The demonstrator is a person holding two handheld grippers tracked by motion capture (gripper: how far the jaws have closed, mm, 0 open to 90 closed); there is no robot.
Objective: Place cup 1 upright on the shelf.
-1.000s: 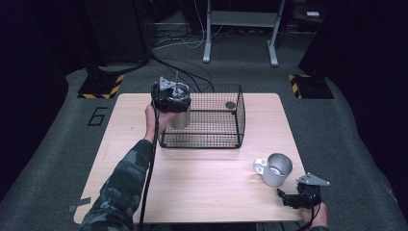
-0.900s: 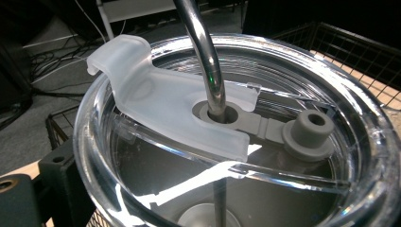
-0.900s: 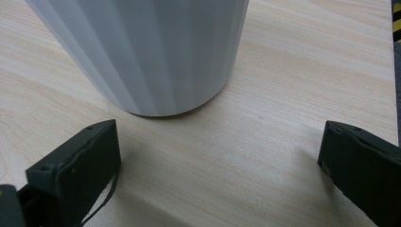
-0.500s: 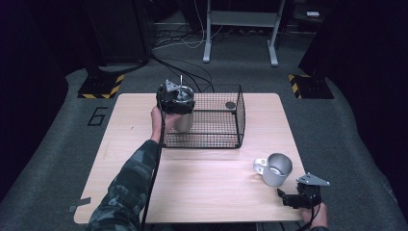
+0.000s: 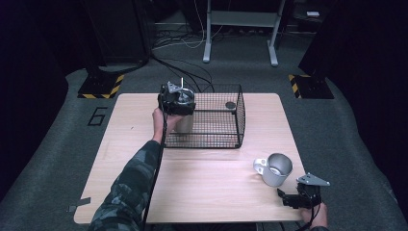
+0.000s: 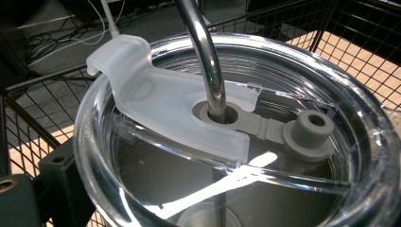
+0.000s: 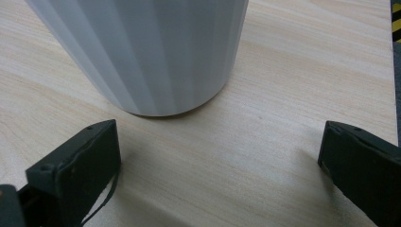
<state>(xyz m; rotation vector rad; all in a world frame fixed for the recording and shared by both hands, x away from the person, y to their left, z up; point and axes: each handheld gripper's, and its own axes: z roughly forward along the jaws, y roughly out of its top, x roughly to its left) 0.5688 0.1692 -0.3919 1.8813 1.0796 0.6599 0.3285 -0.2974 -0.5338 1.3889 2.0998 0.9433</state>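
Observation:
My left gripper (image 5: 176, 107) is shut on a steel tumbler (image 5: 182, 124) with a clear lid (image 6: 302, 189) and a bent metal straw (image 6: 204, 56). It holds the tumbler upright at the left end of a black wire basket (image 5: 239, 114); whether the base rests on the basket floor is hidden. A grey mug (image 5: 275, 169) with its handle to the left stands on the table's front right. Just in front of the mug, my right gripper (image 5: 290, 198) is open and low on the wood, with the mug's wall (image 7: 142, 52) beyond its jaws.
A small dark round object (image 5: 230, 105) lies in the basket's far right corner. The wooden table (image 5: 202, 192) has bare surface in front of the basket. The left forearm reaches across the table's left half, its cable trailing along it. Dark floor and cables surround the table.
My left gripper has carried the tumbler to the right, from the basket's left outer side to over its left end. The right gripper and mug have stayed put.

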